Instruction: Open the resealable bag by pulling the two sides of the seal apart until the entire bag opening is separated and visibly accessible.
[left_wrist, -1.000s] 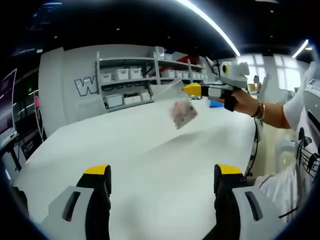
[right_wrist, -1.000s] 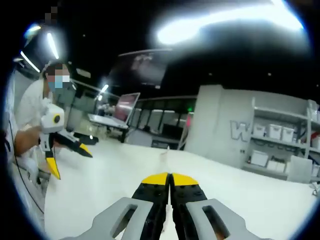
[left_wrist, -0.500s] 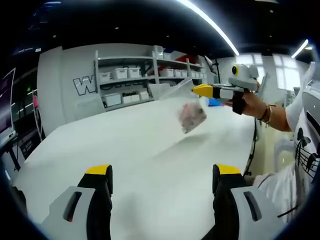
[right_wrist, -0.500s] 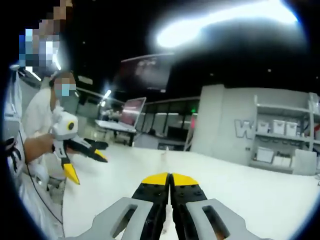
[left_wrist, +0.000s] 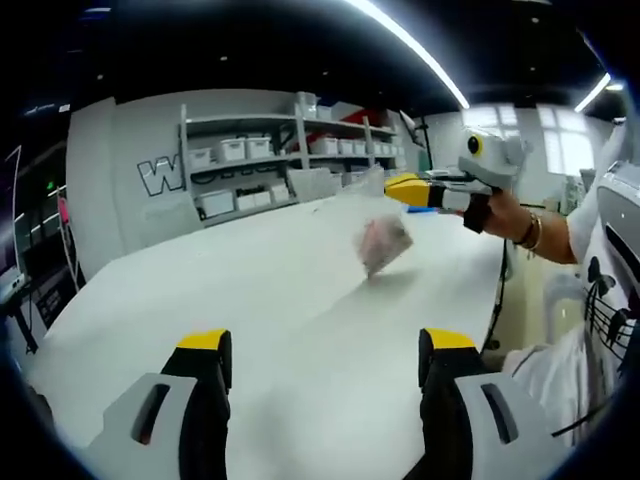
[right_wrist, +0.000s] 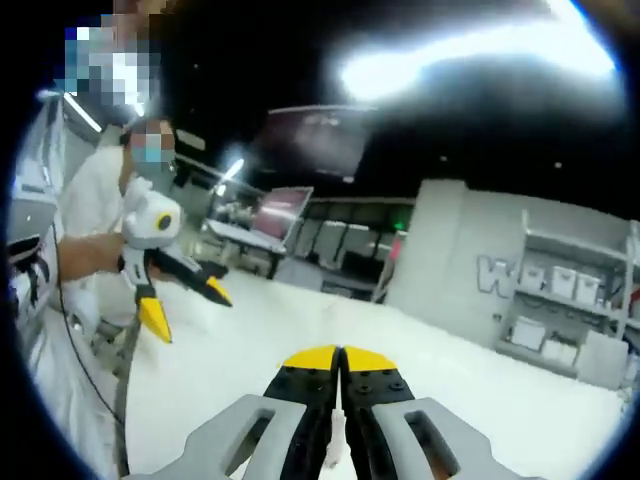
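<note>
Right hand-held gripper (left_wrist: 392, 187) is pinching the resealable bag (left_wrist: 377, 237), dangling over the surface (left_wrist: 250, 290); left hand-held gripper (left_wrist: 325, 345) is sitting spread.

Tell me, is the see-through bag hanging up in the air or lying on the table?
Hanging: the clear plastic bag dangles from the shut right gripper above the white table.

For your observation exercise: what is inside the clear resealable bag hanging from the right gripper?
Through the clear resealable bag, pinched at its top by the right gripper, a pinkish clump sits in the lower part. Blur hides what the clump is. The bag hangs above the white table.
</note>
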